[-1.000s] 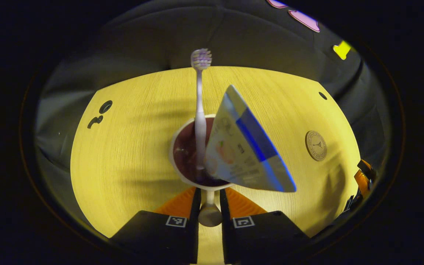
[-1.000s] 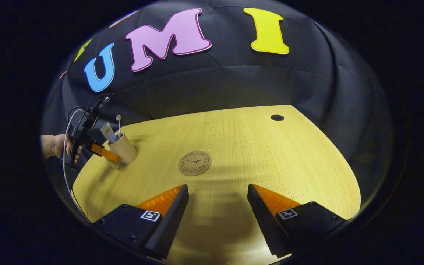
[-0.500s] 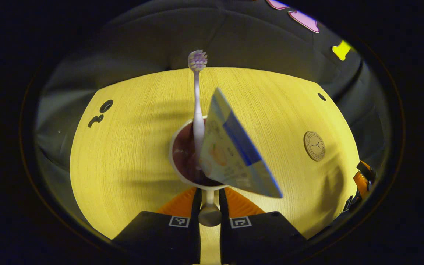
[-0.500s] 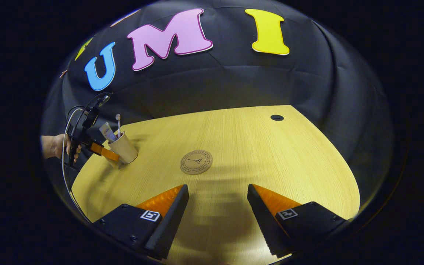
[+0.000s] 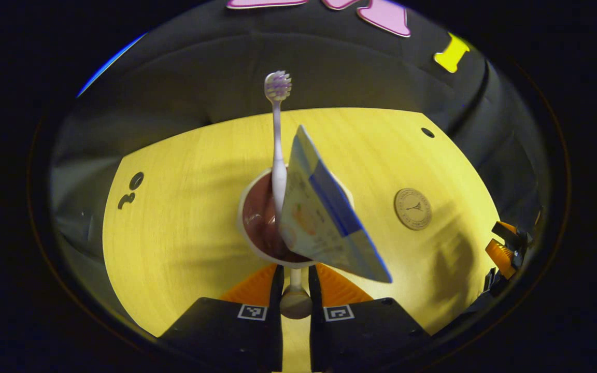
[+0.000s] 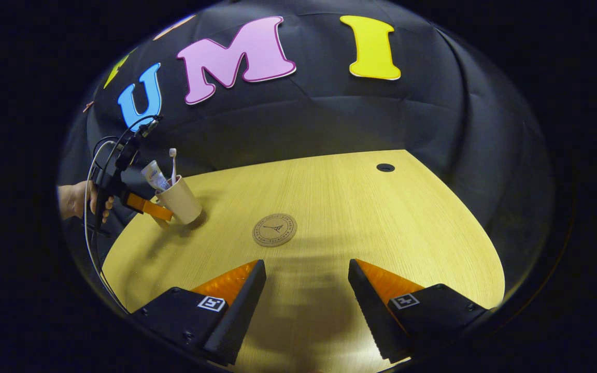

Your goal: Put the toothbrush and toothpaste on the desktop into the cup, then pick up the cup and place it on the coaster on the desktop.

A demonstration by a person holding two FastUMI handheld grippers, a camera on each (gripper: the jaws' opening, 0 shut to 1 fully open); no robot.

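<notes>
1. Left gripper (image 5: 294, 274): fingers closed on the near rim of the cup (image 5: 257, 217), one finger on each side of the cup wall.
2. Cup seen from the right gripper view (image 6: 180, 201): tilted, its mouth leaning toward the holding gripper (image 6: 161, 212), its base at or just above the worktop (image 6: 340, 207); I cannot tell whether the base touches. A dark shadow lies beside the base.
3. Toothbrush (image 5: 278, 134): stands in the cup, bristle head up, handle against the far side of the rim. In the right gripper view it rises above the cup mouth (image 6: 173, 165).
4. Toothpaste (image 5: 324, 217): tube stands in the cup beside the toothbrush, flat crimped end up and leaning toward the right side of the left gripper view. Also visible in the right gripper view (image 6: 154, 176), just left of the toothbrush.
5. Coaster (image 6: 274, 229): round, flat on the worktop, well apart from the cup, nothing on it. In the left gripper view it lies to the right of the cup (image 5: 412, 208).
6. Right gripper (image 6: 306, 290): fingers wide apart, gripping nothing, held over the near part of the worktop with the coaster ahead of them. It shows at the right edge of the left gripper view (image 5: 506, 248).
7. A hand (image 6: 73, 199) holds the left gripper's handle at the left edge of the right gripper view; cables loop above it.
</notes>
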